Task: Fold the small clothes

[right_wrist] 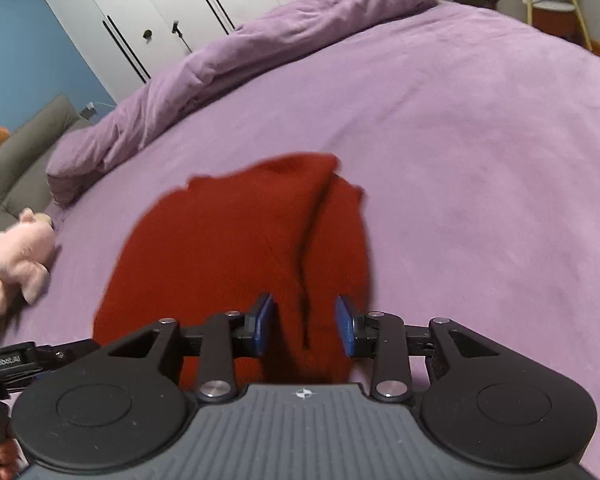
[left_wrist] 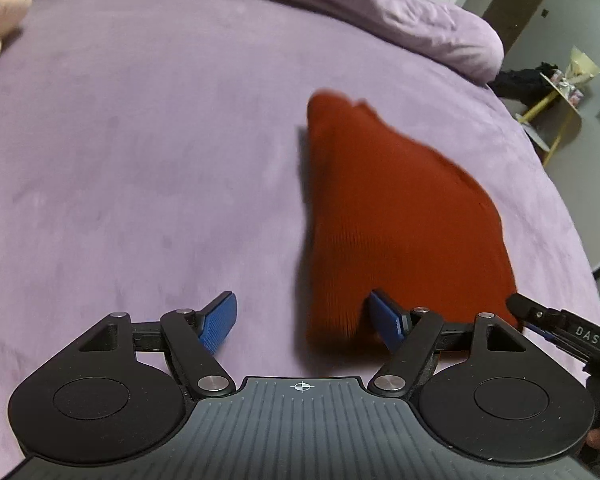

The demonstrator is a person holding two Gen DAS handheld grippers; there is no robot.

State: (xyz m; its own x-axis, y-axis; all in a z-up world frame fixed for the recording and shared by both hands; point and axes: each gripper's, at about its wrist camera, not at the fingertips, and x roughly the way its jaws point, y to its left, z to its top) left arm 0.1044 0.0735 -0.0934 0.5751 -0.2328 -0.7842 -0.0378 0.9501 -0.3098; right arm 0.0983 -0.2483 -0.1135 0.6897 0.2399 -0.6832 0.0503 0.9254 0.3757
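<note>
The left gripper (left_wrist: 306, 322) stands wide apart and the right gripper (right_wrist: 305, 328) partly apart, neither clamping the red knit garment (left_wrist: 392, 220) lying lower right on the purple bedsheet (left_wrist: 140, 140), so a fold seems just released; next, regrip an edge.

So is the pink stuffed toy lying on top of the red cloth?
No, the pink stuffed toy lies apart from the red cloth, with bare purple bedspread between them.

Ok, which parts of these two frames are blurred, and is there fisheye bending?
Left wrist: red garment smeared by motion, fingers sharp, bed bulges. Right wrist: red garment edges soft, pink plush toy blurred, wardrobe doors lean; lighting even, no glare.
</note>
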